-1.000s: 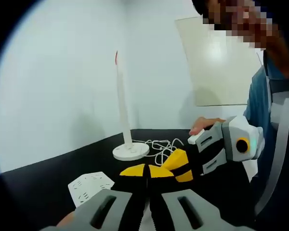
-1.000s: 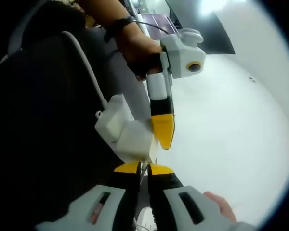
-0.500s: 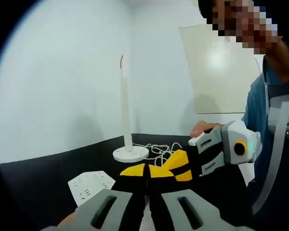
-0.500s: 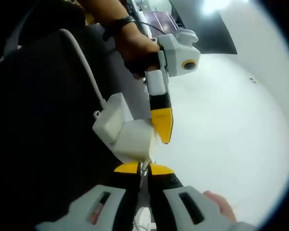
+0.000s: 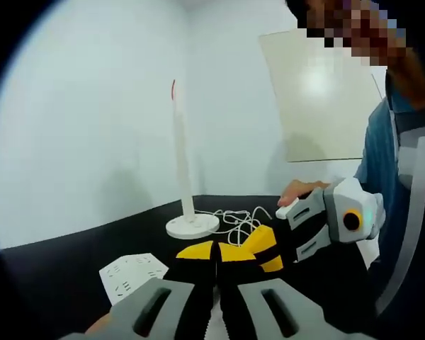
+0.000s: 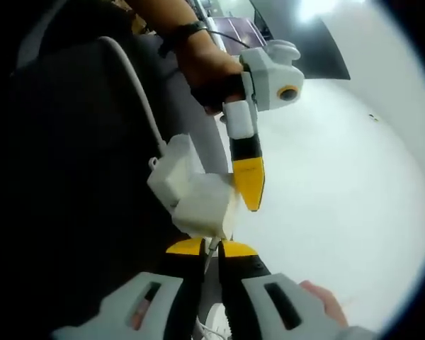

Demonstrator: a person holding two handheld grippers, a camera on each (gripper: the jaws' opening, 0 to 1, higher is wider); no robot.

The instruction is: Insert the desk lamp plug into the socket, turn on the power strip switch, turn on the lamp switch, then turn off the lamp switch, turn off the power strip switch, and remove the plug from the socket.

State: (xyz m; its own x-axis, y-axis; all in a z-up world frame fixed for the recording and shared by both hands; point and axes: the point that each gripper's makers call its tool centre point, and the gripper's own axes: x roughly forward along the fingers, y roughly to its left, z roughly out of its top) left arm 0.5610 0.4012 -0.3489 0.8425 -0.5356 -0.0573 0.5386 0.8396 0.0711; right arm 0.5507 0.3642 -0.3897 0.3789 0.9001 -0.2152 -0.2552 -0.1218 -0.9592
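Observation:
In the left gripper view a white desk lamp (image 5: pixel 178 159) stands on its round base at the back of the black table (image 5: pixel 64 258). Its cord (image 5: pixel 239 218) lies coiled beside the base. The white power strip (image 5: pixel 131 274) lies low and left of my left gripper (image 5: pixel 216 251), whose yellow tips are shut. My right gripper (image 5: pixel 267 244) comes in from the right, tips together, close to the left one. In the right gripper view my right gripper (image 6: pixel 212 247) is shut just short of the white power strip (image 6: pixel 202 207). The left gripper (image 6: pixel 250 184) points at the strip's far edge.
A white cable (image 6: pixel 140 92) runs from the strip along the dark table. White walls stand behind the lamp, with a pale board (image 5: pixel 319 99) on the right one. A person in a blue top (image 5: pixel 382 163) is at the right. A hand (image 6: pixel 198 67) holds the left gripper.
Almost nothing: both views wobble slightly. In the right gripper view the left gripper and the strip sit a little further right. Both grippers stay shut.

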